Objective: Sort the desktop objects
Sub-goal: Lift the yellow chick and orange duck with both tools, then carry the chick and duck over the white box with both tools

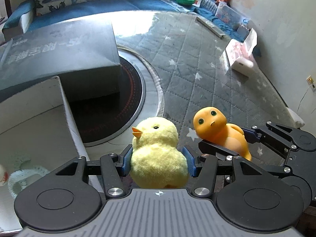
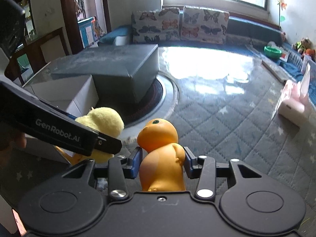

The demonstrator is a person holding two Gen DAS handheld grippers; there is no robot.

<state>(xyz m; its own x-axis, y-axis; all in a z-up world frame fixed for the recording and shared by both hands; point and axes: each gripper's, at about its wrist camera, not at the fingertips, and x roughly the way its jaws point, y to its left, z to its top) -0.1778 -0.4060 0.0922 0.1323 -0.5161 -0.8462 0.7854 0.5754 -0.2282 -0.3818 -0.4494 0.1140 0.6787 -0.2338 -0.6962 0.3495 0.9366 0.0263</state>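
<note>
Over quilted mat (image 1: 197, 63) — left gripper (image 1: 159, 161) pinches chick (image 1: 158, 154), right gripper (image 2: 163, 162) pinches orange toy (image 2: 162, 158).

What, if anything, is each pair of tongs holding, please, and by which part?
Left tongs: fluffy yellow plush chick, gripped across its body. Right tongs: smooth orange rubber figure, gripped across its torso.

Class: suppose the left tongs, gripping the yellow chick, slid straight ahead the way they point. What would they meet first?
Probably the round dark inset in the table, just ahead of the left tongs and yellow chick; depth is uncertain.
</note>
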